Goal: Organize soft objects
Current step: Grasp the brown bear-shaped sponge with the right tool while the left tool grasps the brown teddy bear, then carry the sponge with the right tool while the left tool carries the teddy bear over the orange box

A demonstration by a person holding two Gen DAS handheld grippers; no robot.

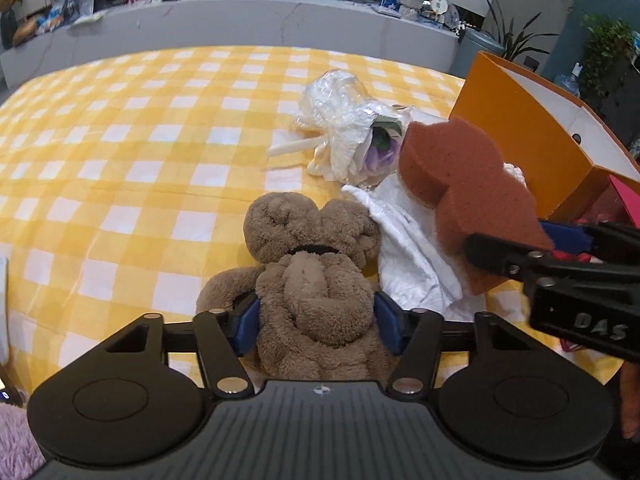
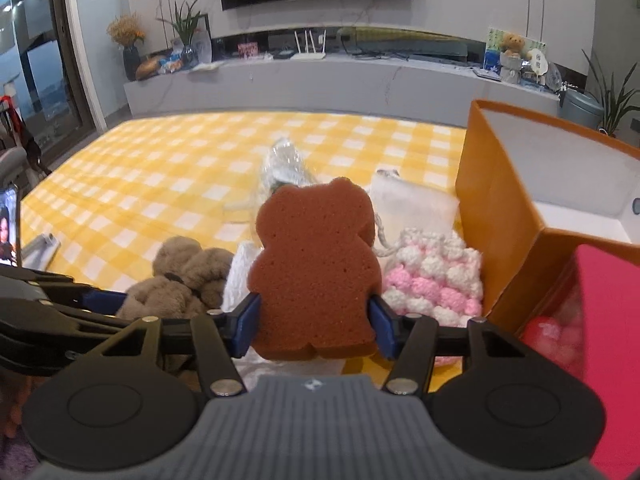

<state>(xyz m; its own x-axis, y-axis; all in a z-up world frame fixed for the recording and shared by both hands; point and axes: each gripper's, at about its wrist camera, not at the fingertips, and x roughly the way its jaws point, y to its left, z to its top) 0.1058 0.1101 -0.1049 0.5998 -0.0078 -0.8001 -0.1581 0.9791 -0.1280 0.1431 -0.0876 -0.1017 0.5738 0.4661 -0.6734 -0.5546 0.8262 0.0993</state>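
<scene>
The plush bear (image 1: 316, 296) is grasped by the left claw (image 1: 318, 320), the bear-shaped sponge (image 2: 316, 272) by the right claw (image 2: 314, 320); both should be lifted clear, then released over the orange box (image 2: 500, 216) at right.

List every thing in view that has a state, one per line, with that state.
Left gripper: shut on the plush bear.
Plush bear: lying on the checked cloth, gripped at the body.
Right gripper: shut on the sponge.
Sponge: bear-shaped, held upright, off the cloth.
Orange box: open at the top.
White cloth: crumpled beside the bear.
Knitted pouch: lying against the box.
Wrapped flower: lying on its side.
</scene>
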